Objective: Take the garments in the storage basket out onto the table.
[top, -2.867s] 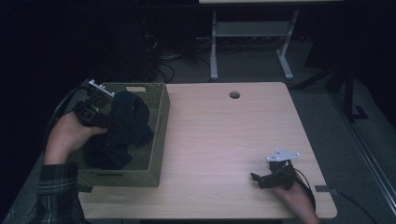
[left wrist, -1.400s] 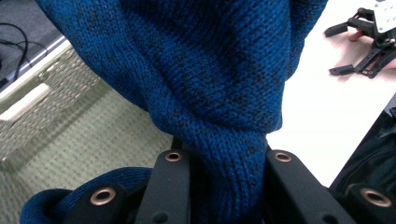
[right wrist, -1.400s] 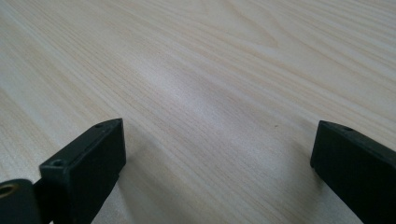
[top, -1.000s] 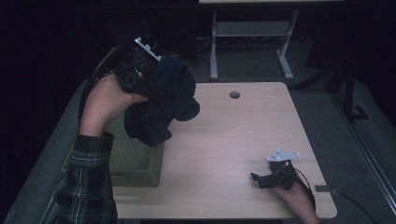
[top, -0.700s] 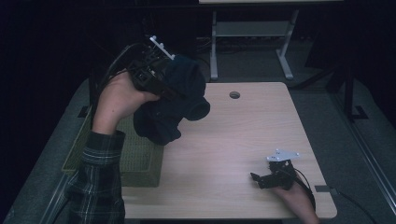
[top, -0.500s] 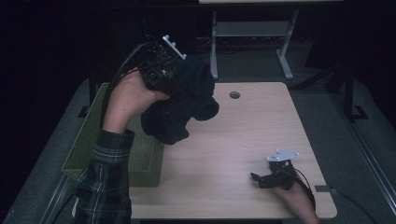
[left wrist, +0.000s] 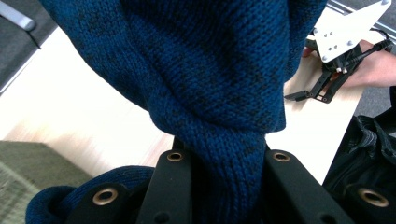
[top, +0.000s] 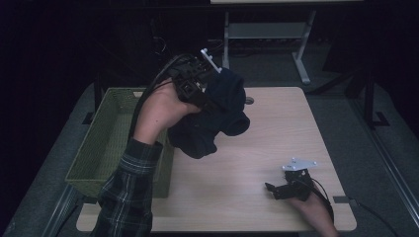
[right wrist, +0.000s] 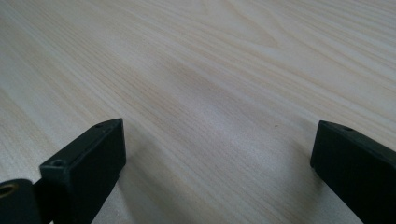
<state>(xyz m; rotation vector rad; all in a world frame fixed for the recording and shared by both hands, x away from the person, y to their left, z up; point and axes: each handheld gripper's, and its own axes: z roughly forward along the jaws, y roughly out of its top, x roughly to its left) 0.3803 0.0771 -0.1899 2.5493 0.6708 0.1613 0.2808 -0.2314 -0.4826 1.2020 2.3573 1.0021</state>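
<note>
A dark blue knitted garment (top: 217,123) hangs bunched in the air over the left part of the wooden table (top: 286,128). My left gripper (top: 207,96) is shut on a fold of it, and a hand holds the gripper up. In the left gripper view the two black jaws pinch the knit garment (left wrist: 210,70) at the left gripper (left wrist: 224,161). My right gripper (top: 272,187) rests on the table near the front right corner, open with nothing between its jaws. The right gripper view has the right gripper (right wrist: 215,154) wide apart over bare wood.
A green woven basket (top: 99,148) stands at the table's left edge, just left of the hanging garment. A round cable hole (top: 249,100) sits near the table's far edge. A metal stand (top: 267,34) is on the floor beyond the table.
The left hand has lifted the garment out of the basket and carried it rightward over the table, sinking a little. The right gripper has stayed put.
</note>
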